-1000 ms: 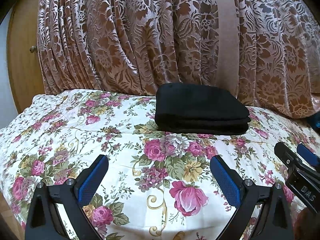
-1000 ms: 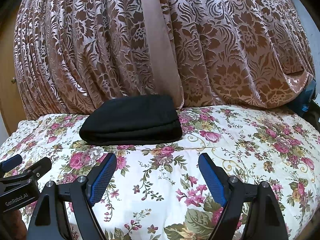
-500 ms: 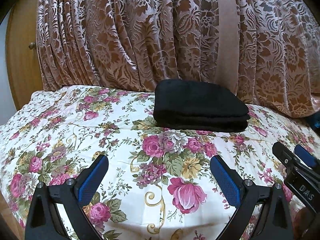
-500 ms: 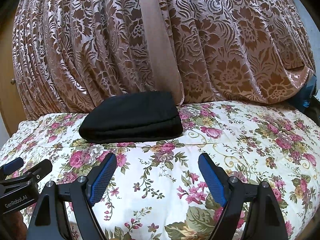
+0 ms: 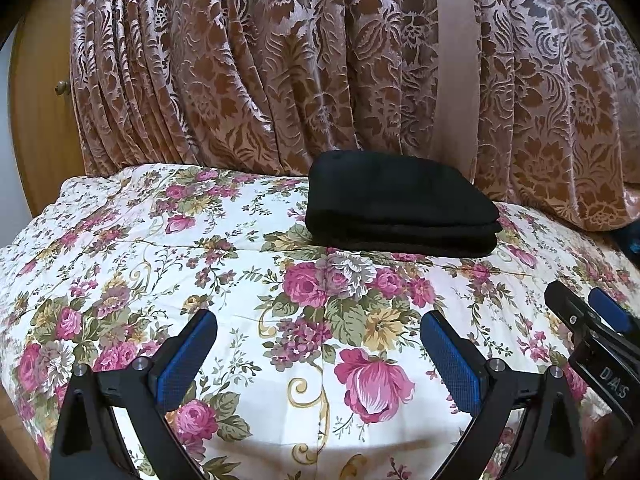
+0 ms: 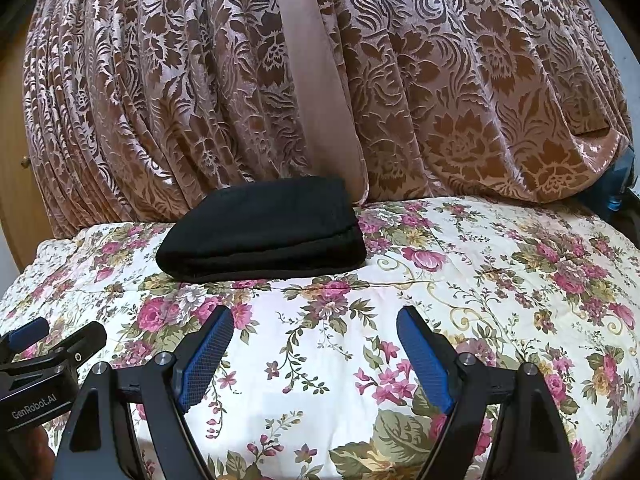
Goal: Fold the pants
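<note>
- Shifted slightly since a second ago: more bed showing in front of the pants in both views, otherwise unchanged.
- Nearest, left gripper point(image 5: 319, 354): fingers point(image 5: 184, 360) spread wide, nothing between them, only the floral bed point(image 5: 120, 264) beneath.
- Alongside, right gripper point(image 6: 315, 350): fingers point(image 6: 424, 356) equally wide apart, holding nothing; level with the left one, tips just beside each other at the frame edges.
- Farther on, pants point(image 5: 396, 204): black, already folded into a flat stack of layers, lying on the bed well apart from both pairs of fingers.
- Ahead and right of the left fingers, ahead and left of the right; roughly midway, neither hand clearly nearer.
- Long axis across the view, folded edge facing the fingers.
- Behind, curtain point(image 5: 260, 60), touching the stack's far edge.
- Looks finished; no further grasp evidently needed.
</note>
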The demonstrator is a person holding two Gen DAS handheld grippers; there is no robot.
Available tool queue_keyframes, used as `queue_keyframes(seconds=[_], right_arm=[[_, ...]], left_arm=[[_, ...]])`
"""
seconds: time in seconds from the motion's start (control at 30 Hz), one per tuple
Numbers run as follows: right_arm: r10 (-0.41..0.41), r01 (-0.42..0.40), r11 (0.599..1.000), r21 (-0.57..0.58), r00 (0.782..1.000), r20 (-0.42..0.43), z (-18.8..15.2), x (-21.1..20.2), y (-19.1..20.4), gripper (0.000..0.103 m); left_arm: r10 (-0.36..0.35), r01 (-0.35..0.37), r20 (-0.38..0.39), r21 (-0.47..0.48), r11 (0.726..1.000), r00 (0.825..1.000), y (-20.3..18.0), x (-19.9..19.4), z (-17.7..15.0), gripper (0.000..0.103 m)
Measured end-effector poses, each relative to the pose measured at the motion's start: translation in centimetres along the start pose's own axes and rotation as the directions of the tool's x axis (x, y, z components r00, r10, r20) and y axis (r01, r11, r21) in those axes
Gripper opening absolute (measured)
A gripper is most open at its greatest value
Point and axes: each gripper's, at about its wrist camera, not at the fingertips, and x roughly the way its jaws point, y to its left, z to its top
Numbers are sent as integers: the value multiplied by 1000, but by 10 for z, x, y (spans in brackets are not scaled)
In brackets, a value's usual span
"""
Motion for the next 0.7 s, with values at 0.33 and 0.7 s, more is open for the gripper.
queue_keyframes(seconds=[0.33,0.7], right_arm=[[0,0,1000,0,1000,-6,-1,2,0,85],[2,-2,1000,1,1000,-30,-5,8,-2,85]], left_arm=[[2,-2,-12,5,1000,1000,-1,4,-2,102],[-2,3,-64,5,1000,998,-1,16,-6,102]])
